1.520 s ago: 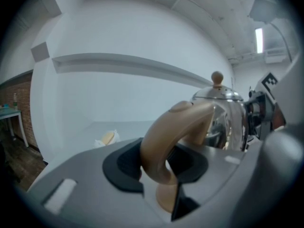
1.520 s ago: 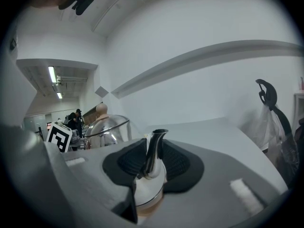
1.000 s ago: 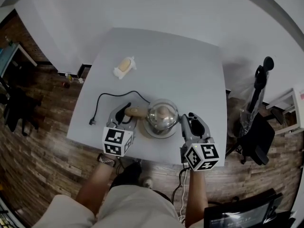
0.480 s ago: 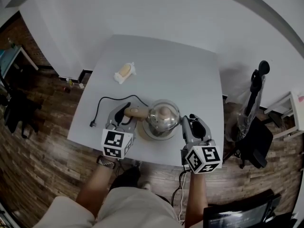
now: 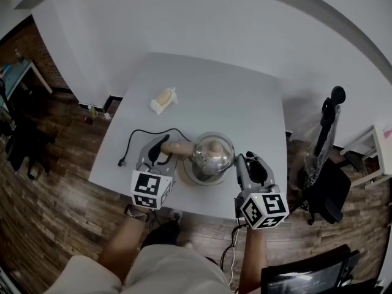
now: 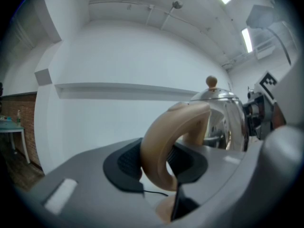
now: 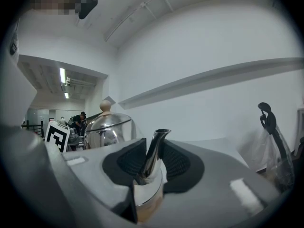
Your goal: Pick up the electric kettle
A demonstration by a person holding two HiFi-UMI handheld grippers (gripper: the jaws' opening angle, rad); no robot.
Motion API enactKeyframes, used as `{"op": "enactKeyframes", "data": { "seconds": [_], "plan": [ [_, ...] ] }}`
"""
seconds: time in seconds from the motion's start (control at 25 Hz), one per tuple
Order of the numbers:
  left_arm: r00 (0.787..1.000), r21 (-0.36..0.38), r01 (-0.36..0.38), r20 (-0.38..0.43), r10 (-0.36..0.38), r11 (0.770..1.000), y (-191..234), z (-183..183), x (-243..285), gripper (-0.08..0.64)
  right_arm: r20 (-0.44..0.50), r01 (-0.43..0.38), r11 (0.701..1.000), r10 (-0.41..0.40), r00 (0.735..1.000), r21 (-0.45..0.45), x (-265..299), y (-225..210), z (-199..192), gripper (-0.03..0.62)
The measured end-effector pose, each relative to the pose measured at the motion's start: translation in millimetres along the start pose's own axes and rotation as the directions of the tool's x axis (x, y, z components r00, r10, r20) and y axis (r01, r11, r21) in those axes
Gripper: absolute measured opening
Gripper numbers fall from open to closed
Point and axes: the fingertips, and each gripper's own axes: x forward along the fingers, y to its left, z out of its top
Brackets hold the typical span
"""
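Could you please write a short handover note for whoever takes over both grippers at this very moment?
Left gripper: jaws closed on the kettle's tan handle.
Right gripper: jaws closed on the metal spout.
Things: the electric kettle is held between the two grippers over the near part of the table, seemingly just clear of its round base. The power cord lies on the table to the left.
Done: both grips are made and the kettle looks lifted.
Left: raise it clear, keeping both grippers level so that it does not tip.
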Motion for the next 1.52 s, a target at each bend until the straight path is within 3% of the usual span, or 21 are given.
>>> {"op": "enactKeyframes", "data": {
  "seconds": [0.72, 1.52],
  "plan": [
    [0.998, 0.009, 0.008, 0.067, -0.009, 1.0, -11, 40, -18, 0.141, 0.048, -0.013, 0.999, 0.015, 0.999, -0.046, -27, 11, 39, 0.109],
    [0.994, 0.037, -0.013, 0.109, 0.009, 0.999, -48, 67, -85, 0.141, 0.1, -0.055, 0.997, 0.06, 0.993, -0.054, -96, 36, 55, 0.11]
  ]
}}
